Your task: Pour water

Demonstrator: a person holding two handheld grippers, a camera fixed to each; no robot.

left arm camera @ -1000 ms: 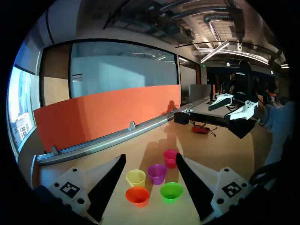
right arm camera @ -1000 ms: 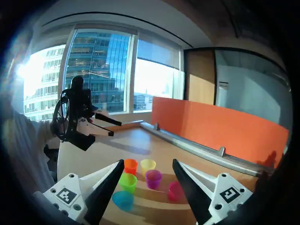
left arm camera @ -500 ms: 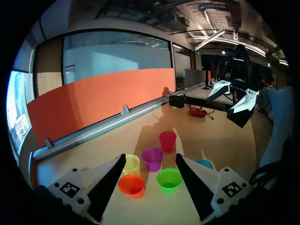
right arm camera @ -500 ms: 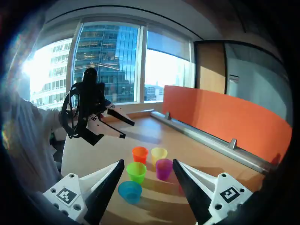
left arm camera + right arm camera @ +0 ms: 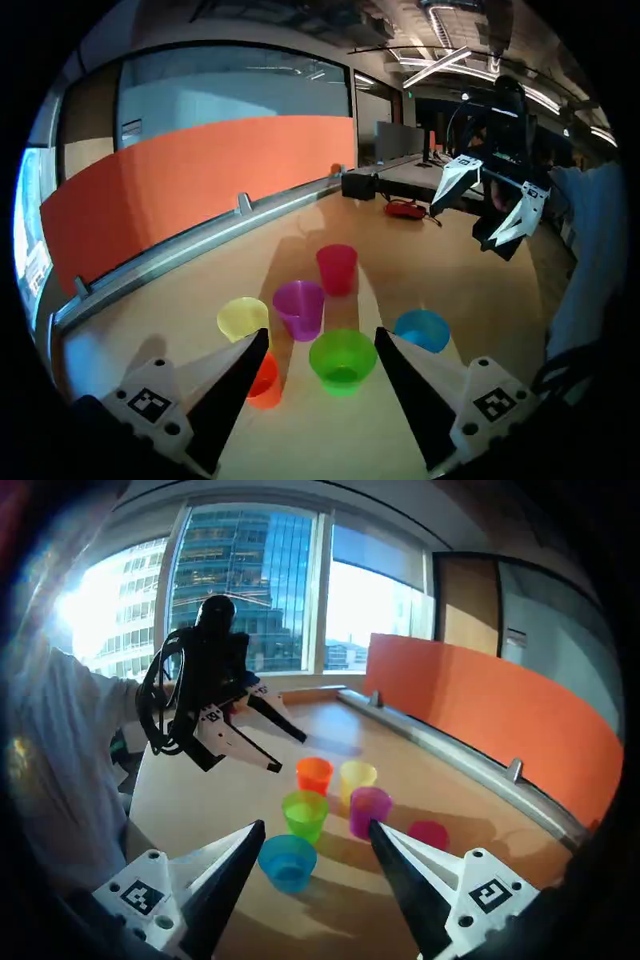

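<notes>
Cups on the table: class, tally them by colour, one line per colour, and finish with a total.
Pink cup: 1
Purple cup: 1
Yellow cup: 1
Orange cup: 1
Green cup: 1
Blue cup: 1
Total: 6 cups

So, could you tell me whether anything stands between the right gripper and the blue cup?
Nothing visible does. The blue cup stands just ahead of the open right gripper, lined up with its opening, nearest of the cups. The green cup stands behind it, not in front.
</notes>
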